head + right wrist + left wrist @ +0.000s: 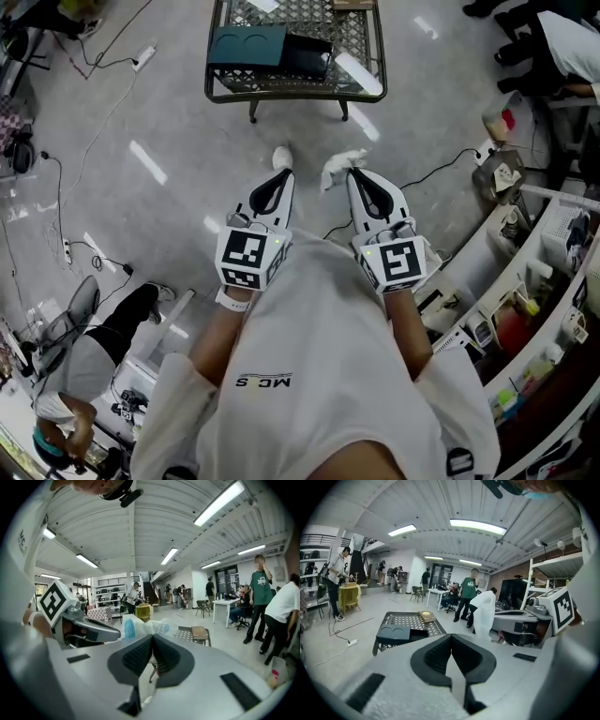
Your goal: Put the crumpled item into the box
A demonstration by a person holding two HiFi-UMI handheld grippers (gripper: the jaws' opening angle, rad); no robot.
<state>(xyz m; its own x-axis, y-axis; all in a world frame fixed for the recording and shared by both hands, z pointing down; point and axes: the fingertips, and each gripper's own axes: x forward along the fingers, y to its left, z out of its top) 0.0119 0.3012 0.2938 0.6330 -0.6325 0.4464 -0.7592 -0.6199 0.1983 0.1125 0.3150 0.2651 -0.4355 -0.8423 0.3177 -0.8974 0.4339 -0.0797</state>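
Head view: left gripper and right gripper are held side by side above the floor, short of the table. Left fingers: pressed together, nothing between them. Right fingers: clamped on the crumpled item, white, sticking out past the tips. Box: dark teal, on the mesh table, well apart from the item.

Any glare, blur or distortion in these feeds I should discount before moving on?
Head view: white glare streaks on the glossy floor, but the crumpled item reads clearly. Left gripper view: heavy fisheye, dark corners; the box is sharp. Right gripper view: same fisheye; the crumpled item, close to the lens, looks soft.
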